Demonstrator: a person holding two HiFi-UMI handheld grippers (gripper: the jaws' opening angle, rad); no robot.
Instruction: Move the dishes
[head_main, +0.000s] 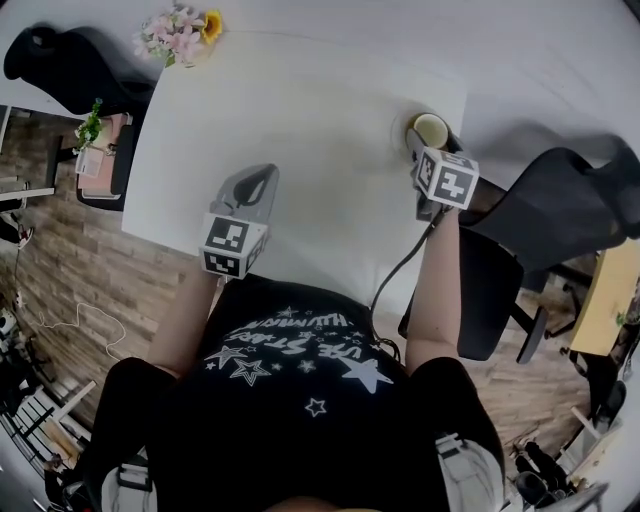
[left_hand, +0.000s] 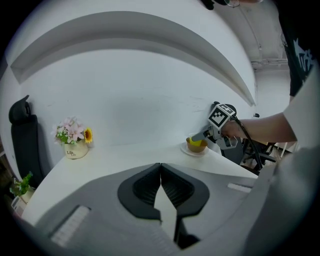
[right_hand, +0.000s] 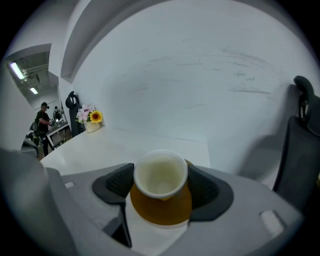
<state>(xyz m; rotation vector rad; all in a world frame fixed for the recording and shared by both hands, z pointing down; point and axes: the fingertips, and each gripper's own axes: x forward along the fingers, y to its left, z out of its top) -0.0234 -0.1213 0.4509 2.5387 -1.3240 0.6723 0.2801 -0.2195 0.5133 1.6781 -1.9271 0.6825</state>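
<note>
A small yellow cup (right_hand: 160, 175), cream inside, stands in a brown bowl (right_hand: 161, 207) on a white saucer (right_hand: 150, 235) near the white table's right edge. My right gripper (right_hand: 161, 182) is shut on the cup, one pad on each side of it. The head view shows the cup (head_main: 430, 130) just beyond the right gripper (head_main: 424, 140). From the left gripper view, the cup (left_hand: 195, 142) and bowl (left_hand: 196, 148) sit on the saucer (left_hand: 186, 150) under the right gripper (left_hand: 202, 136). My left gripper (left_hand: 160, 172) is shut and empty above the table's near left (head_main: 258, 185).
A pot of pink and yellow flowers (head_main: 180, 35) stands at the table's (head_main: 300, 110) far left corner. Black chairs stand at the far left (head_main: 70, 65) and at the right (head_main: 560, 210). A person (right_hand: 42, 120) stands far off in the room.
</note>
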